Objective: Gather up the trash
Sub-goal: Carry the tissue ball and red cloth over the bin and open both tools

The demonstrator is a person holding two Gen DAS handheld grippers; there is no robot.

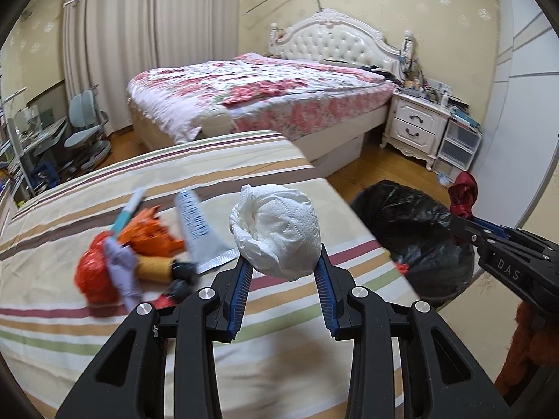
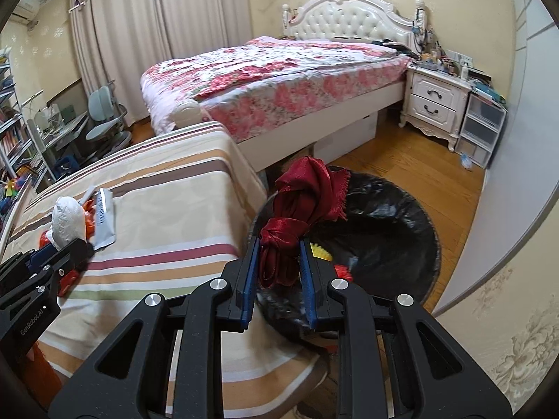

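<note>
Blue-padded right gripper (image 2: 279,244) clamps a knotted red cloth (image 2: 307,195) directly over the black-lined trash bin (image 2: 401,216), nearer than the left gripper (image 1: 283,262), which pinches a crumpled white tissue (image 1: 276,230) above the striped table (image 1: 139,331).

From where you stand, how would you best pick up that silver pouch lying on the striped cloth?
Take the silver pouch by its flat sealed end nearest you, coming in low from the front. It lies flat, and that end looks clear of the orange wrapper beside it.
</note>
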